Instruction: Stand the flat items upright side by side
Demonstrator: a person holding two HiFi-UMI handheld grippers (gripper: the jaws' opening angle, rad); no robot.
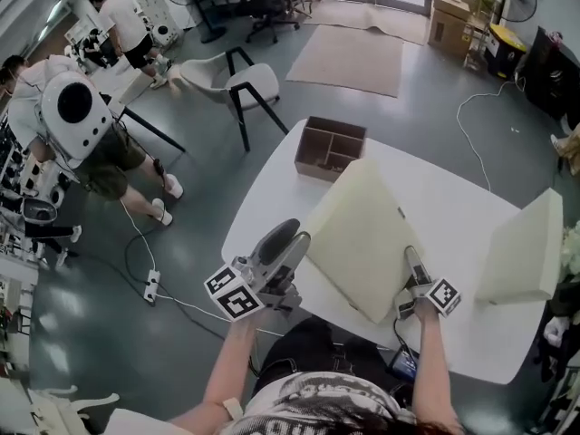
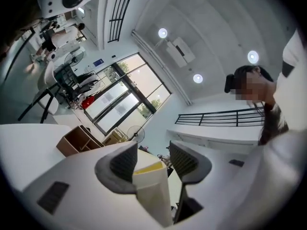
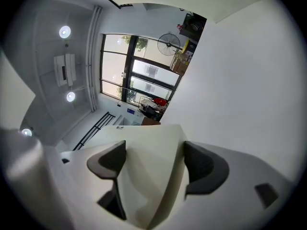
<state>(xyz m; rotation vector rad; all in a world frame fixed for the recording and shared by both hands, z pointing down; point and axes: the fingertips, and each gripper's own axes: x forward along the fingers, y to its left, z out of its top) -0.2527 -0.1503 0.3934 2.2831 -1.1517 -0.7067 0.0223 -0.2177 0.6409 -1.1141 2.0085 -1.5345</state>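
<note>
A large cream foam cushion [image 1: 358,238] is lifted at a slant over the white table [image 1: 272,184], held between both grippers. My left gripper [image 1: 288,240] grips its left edge; in the left gripper view the cushion's thin edge [image 2: 154,188] sits between the jaws of that gripper [image 2: 152,159], pads against it. My right gripper [image 1: 412,261] holds the near right edge, and the foam [image 3: 148,181] fills the gap of that gripper [image 3: 151,159]. A second cream cushion [image 1: 521,247] stands upright at the table's right edge.
A brown cardboard box [image 1: 329,148] with compartments sits at the table's far edge. A white chair [image 1: 246,84] stands beyond the table. People [image 1: 86,130] stand at the left, and a power strip [image 1: 151,285] with a cable lies on the floor.
</note>
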